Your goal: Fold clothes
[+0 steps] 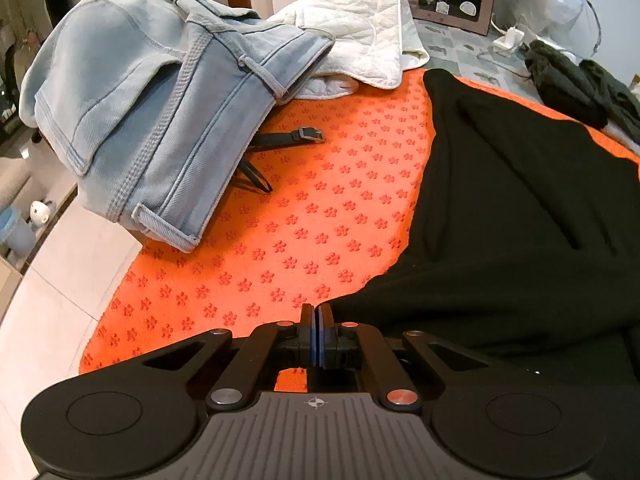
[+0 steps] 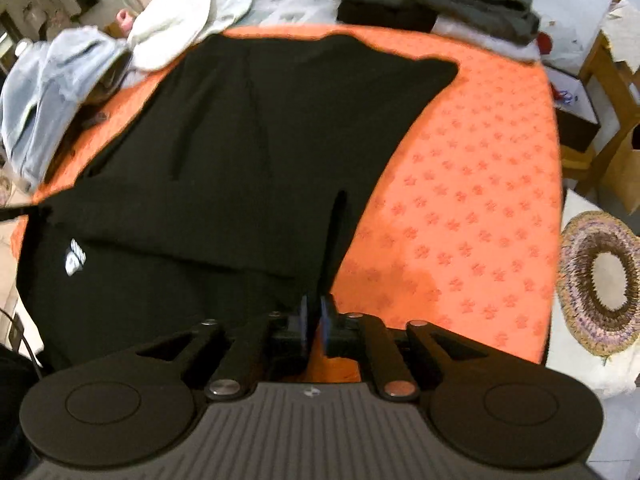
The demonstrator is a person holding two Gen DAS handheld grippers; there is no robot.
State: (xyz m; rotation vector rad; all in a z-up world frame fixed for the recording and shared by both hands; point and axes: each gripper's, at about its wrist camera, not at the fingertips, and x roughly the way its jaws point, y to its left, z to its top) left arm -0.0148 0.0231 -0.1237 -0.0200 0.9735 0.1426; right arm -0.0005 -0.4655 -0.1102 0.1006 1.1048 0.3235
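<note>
In the left wrist view, light blue jeans (image 1: 152,120) are heaped at the upper left of the orange flower-print mat (image 1: 300,220), and the left gripper (image 1: 317,312) at bottom centre has its pads pressed together on the corner of the black garment (image 1: 520,220) filling the right. In the blurrier right wrist view, the garment spreads across centre-left, and the right gripper (image 2: 316,308) seems clamped on its lower edge.

1. Looks like a lived-in home room: pale tiled floor (image 1: 60,280), wooden chair (image 2: 608,92) at right.
2. Shows laundry heaped on an orange flower-patterned mat (image 1: 304,216): light-blue denim jeans (image 1: 132,100), white quilted pad (image 1: 360,20).
3. Holds a round woven coil rug (image 2: 600,280) at near right.
</note>
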